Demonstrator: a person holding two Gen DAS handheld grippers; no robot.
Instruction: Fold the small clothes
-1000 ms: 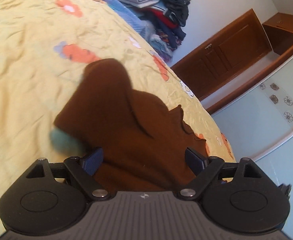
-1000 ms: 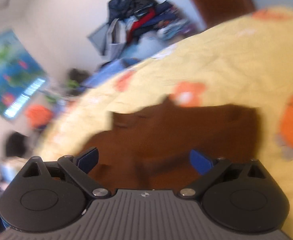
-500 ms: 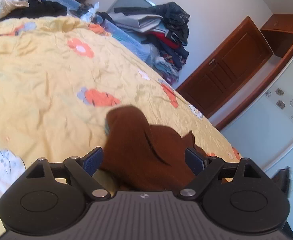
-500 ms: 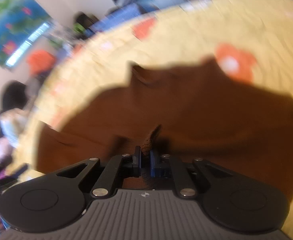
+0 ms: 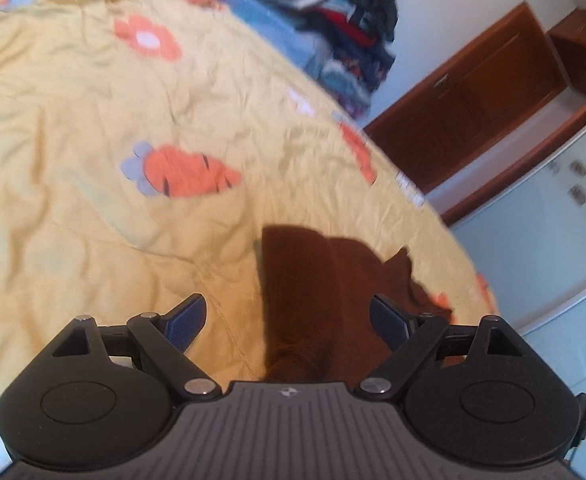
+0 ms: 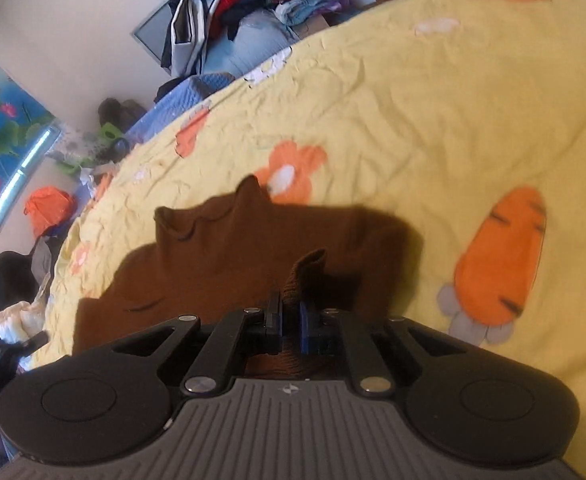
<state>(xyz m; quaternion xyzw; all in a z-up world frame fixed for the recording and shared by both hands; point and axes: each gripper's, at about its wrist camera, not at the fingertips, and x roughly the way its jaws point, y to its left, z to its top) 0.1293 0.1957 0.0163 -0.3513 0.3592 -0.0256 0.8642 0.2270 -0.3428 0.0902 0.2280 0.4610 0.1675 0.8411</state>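
The brown garment [image 6: 229, 264] lies on the bed [image 6: 413, 120]. The right hand-held gripper [image 6: 290, 316] is clenched on a raised edge of it; the left hand-held gripper [image 5: 289, 320] hangs released above. A fold seems underway; next, carry that edge across.

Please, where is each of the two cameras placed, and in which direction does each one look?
Left wrist: sits on the left gripper, looks along its open fingers over the brown garment toward the wooden door.
Right wrist: sits on the right gripper, shut on a fold of the garment, looks across the bed toward the flower poster.
Shared: the garment, the yellow carrot-print bedspread and the clothes pile.
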